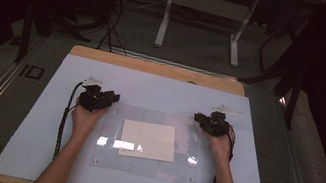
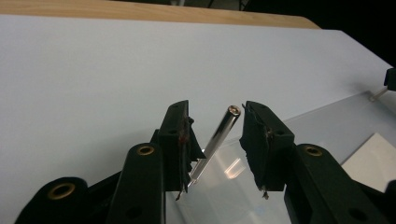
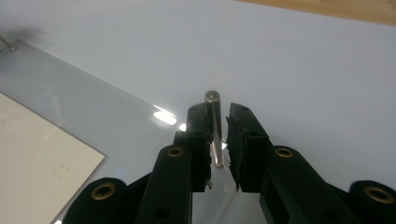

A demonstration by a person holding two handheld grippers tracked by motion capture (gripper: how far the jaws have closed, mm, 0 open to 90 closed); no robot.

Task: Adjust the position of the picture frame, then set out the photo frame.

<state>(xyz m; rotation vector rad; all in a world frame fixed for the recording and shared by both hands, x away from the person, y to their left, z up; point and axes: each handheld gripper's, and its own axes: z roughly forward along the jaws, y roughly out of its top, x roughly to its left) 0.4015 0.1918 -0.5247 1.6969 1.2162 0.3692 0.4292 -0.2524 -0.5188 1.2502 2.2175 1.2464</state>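
I see each hand-held gripper, left and right, with jaws apart astride its own upright corner pin of the clear plate.

Black tongs, silver pin, white sheet, pale-blue board

A clear acrylic plate lies flat on the white sheet that covers the bench, with a square of pale paper under its middle. At each far corner stands a slim metal standoff pin. The left pin leans, its brass-ringed top tipped to the right in the left gripper view, foot at the plate's corner. The right pin stands nearly upright at the other far corner, its flat round top showing.
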